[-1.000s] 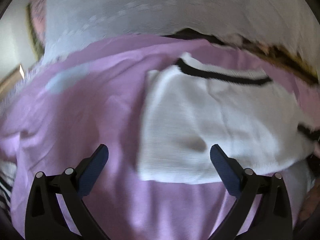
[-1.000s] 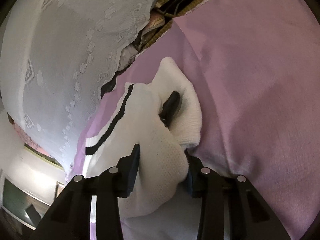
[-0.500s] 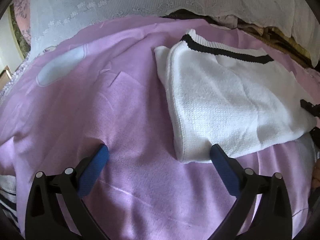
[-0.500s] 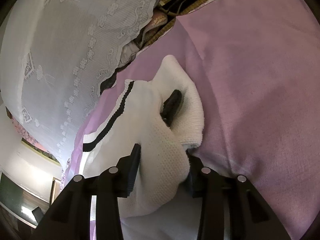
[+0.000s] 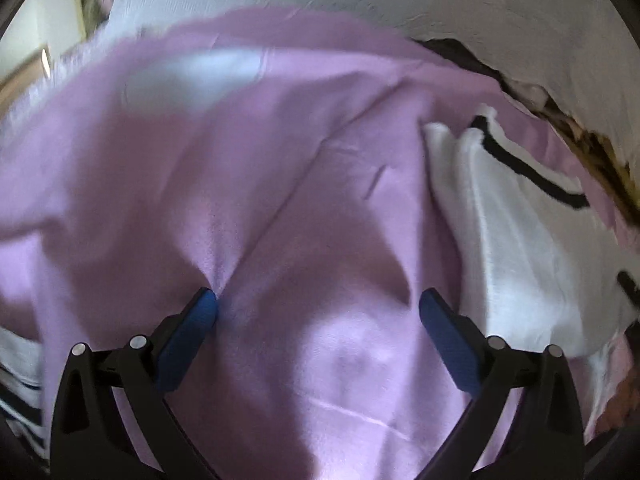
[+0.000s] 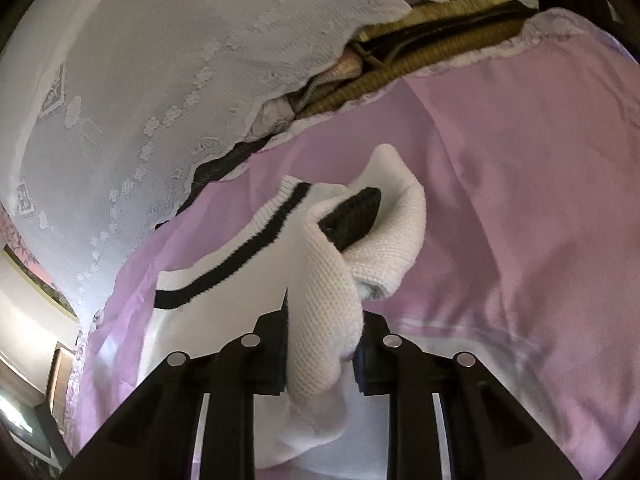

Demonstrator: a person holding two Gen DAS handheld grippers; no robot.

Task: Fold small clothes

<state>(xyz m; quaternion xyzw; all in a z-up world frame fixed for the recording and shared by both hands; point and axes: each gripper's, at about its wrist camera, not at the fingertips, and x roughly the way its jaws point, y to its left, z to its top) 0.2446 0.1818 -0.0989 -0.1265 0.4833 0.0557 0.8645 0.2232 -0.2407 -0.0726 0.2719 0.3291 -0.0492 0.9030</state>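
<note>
A small white knitted garment with black trim (image 5: pixel 516 240) lies folded on a lilac cloth (image 5: pixel 260 200), at the right of the left wrist view. My left gripper (image 5: pixel 318 306) is open and empty, low over the lilac cloth, to the left of the garment. In the right wrist view my right gripper (image 6: pixel 322 344) is shut on a bunched fold of the same white garment (image 6: pixel 328 288). The garment's black-striped hem (image 6: pixel 240 252) lies flat to the left and a black cuff (image 6: pixel 354 216) shows inside the fold.
A white lace cloth (image 6: pixel 160 80) hangs behind the lilac cloth (image 6: pixel 540 200). A gap with woven brown and dark material (image 6: pixel 420 52) runs between them. A striped fabric (image 5: pixel 16 380) shows at the lower left of the left wrist view.
My left gripper has swung left, away from the garment, which now sits at the right of its view. My right gripper still grips the fold and has closed tighter on it.
</note>
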